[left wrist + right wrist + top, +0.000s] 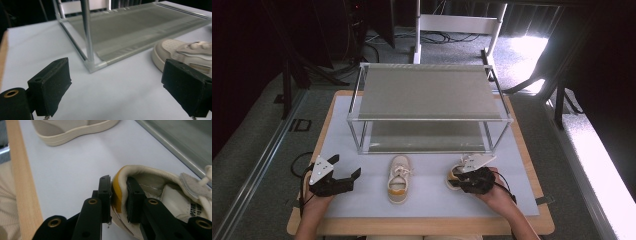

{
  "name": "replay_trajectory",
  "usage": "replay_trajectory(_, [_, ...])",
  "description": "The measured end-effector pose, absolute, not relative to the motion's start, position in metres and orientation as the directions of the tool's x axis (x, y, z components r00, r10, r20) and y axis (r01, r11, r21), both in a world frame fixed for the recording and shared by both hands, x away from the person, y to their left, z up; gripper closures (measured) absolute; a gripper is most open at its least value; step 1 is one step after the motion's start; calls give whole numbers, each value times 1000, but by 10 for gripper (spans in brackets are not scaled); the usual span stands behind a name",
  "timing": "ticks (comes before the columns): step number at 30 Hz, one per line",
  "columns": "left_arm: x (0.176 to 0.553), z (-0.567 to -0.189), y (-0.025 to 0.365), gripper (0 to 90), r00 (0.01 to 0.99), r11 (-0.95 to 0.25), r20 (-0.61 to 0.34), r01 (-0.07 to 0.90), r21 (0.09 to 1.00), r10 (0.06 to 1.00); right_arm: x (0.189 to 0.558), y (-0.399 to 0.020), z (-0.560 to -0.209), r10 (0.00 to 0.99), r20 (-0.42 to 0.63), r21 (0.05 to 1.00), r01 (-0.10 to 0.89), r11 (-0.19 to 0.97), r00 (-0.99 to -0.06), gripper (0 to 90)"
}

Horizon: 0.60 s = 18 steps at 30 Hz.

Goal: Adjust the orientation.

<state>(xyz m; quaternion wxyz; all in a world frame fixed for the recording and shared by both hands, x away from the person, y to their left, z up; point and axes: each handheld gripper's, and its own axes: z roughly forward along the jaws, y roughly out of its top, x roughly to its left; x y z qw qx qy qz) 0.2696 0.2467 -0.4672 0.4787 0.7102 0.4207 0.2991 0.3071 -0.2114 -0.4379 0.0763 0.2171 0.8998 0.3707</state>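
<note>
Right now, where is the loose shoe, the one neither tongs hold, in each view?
High view: the loose shoe lies at centre, toe toward the shelf rack.
Left gripper view: its toe is at the right edge, just past the right pad.
Right gripper view: its sole and side run along the top edge.
Shared landmark: the rack's metal bottom rail, beside the shoe in every view.

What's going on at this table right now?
A person works two hand-held tools over a pair of small shoes in front of a two-tier metal rack. The right claw is clamped on the heel collar of the right-hand shoe, one pad inside, one outside, with the shoe on the mat. The left claw is open and holds nothing, near the middle shoe but apart from it. Both rack shelves are bare.
</note>
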Motion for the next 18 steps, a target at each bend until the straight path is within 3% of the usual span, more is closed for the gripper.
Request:
replay_trajectory(5, [269,-469,246,84,436,-178,32,298,938,899,305,-203,-433,376,17,687,284,669,-926,772])
replay_trajectory(13, [270,-474,247,83,397,-146,17,297,944,918,297,-183,-430,99,34,629,98,771,-995,773])
replay_trajectory(18, [270,-474,247,84,383,-129,10,285,950,924,294,-177,-429,-8,50,605,24,796,-999,772])
